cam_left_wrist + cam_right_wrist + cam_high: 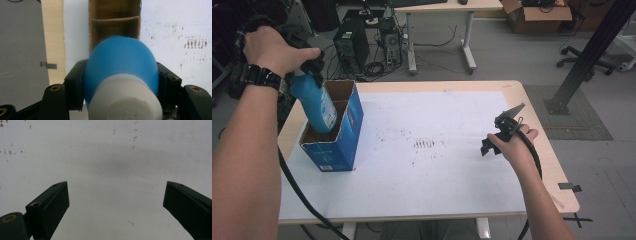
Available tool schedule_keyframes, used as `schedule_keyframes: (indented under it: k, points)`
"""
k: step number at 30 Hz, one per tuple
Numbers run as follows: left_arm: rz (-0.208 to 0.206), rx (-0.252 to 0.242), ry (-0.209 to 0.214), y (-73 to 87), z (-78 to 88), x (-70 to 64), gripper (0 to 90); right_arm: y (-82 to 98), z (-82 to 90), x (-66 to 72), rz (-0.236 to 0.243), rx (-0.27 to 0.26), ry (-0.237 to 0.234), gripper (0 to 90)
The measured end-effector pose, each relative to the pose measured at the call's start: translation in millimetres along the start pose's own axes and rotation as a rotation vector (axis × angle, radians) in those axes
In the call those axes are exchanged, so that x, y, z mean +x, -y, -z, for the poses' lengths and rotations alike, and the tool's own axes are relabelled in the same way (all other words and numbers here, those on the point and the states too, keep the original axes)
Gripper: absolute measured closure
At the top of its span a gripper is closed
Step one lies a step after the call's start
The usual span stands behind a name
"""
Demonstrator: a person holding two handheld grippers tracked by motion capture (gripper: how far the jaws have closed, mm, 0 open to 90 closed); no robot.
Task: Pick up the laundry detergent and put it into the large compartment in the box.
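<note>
White mat (437, 165): left claw (120, 82) clamps blue bottle (121, 60); label unreadable.

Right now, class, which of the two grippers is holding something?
The left gripper, closed on the blue bottle above the blue box; the right gripper is open and holds nothing.

A grey floor (512, 55) holds a light desk (447, 7), computer towers (349, 45), a cardboard box (537, 15) and an office chair (584, 62).
</note>
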State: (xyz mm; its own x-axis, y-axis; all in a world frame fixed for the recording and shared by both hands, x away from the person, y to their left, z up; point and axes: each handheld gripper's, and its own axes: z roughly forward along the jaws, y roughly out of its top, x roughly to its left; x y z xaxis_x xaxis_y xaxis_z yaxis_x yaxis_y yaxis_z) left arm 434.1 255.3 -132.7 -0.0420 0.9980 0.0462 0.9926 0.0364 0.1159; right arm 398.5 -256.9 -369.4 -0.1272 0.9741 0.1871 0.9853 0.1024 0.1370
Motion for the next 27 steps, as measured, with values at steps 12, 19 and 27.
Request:
schedule_keyframes:
  k: [12, 19, 27]
  points:
    - [-0.009, 0.051, -0.013, 1.9, -49.9, 1.1, 37.6, 1.1, -3.6, 1.2, 0.008, 0.002, 0.007, 6.7]
    - [-0.012, 0.076, -0.006, 3.0, -73.1, 0.6, 37.6, 2.2, -5.6, 1.7, 0.005, 0.008, 0.01, 6.7]
    - [-0.022, 0.096, -0.011, 2.9, -93.3, -2.3, 37.6, 3.2, -8.5, 0.5, 0.005, 0.011, 0.011, 6.7]
